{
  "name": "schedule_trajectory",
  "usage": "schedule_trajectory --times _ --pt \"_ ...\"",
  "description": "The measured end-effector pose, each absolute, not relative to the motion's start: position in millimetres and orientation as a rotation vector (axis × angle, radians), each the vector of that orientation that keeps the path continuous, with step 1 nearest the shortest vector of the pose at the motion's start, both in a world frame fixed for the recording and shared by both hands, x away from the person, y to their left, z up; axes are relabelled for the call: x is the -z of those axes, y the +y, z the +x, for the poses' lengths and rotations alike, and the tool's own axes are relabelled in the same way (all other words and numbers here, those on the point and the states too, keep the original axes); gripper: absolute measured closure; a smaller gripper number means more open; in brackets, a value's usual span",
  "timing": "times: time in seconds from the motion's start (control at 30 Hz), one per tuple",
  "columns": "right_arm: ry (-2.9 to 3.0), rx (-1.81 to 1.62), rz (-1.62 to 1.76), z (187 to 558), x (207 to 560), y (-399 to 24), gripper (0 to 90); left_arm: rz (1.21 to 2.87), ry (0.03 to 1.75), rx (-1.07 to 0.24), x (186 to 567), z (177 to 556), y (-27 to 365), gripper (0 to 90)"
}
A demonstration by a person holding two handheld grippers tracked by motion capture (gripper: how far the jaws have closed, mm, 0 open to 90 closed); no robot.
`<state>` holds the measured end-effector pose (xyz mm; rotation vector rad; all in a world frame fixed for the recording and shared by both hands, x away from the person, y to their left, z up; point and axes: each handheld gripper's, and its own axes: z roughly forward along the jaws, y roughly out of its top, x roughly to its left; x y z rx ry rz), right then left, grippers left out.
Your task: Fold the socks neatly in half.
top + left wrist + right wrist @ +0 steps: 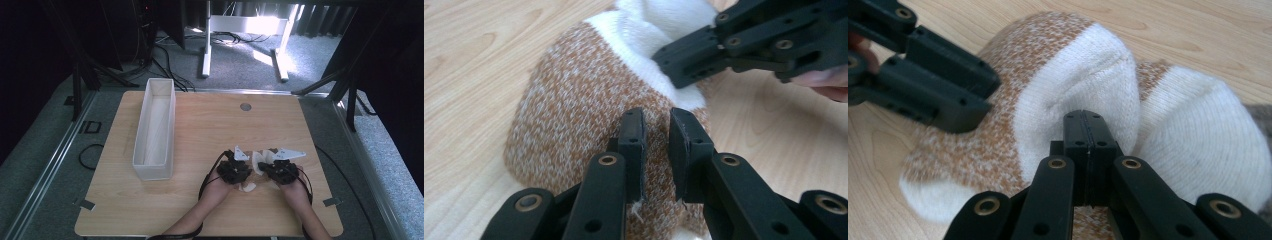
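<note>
A fuzzy knitted sock lies on the smooth pale wood table.

sock between both grippers, box perhaps well left

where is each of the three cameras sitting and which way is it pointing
High view: fixed above the person's side, facing forward and down on the wooden table and the white box; both forearms enter from the bottom, left gripper and right gripper meeting at the sock.
Left gripper view: rides the left gripper, looking along its slightly parted jaws at the brown-and-white sock.
Right gripper view: rides the right gripper, its jaws shut on the sock's white band.
Shared: both gripper views show the sock and the opposite gripper.
</note>
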<state>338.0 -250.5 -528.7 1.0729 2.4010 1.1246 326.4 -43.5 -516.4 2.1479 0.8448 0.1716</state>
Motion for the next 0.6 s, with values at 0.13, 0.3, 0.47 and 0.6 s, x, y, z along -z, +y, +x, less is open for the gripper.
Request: schedule_trajectory --times 0.13,0.3,0.47,0.6 --pt "2.408 -1.126 1.068 338.8 528.8 -249.4 90.0 2.149 0.838 -0.16 516.0 321.6 -44.3 77.6" --pt "2.417 -1.141 1.048 340.3 529.6 -244.4 90.0 2.14 0.837 -0.149 516.2 314.0 -46.1 77.6" --pt "2.427 -1.145 1.036 341.5 529.4 -242.7 90.0 2.127 0.843 -0.141 516.5 311.6 -46.5 77.6" --pt "2.434 -1.156 1.023 341.8 529.7 -241.8 90.0 2.125 0.837 -0.13 516.5 309.2 -48.6 77.6"
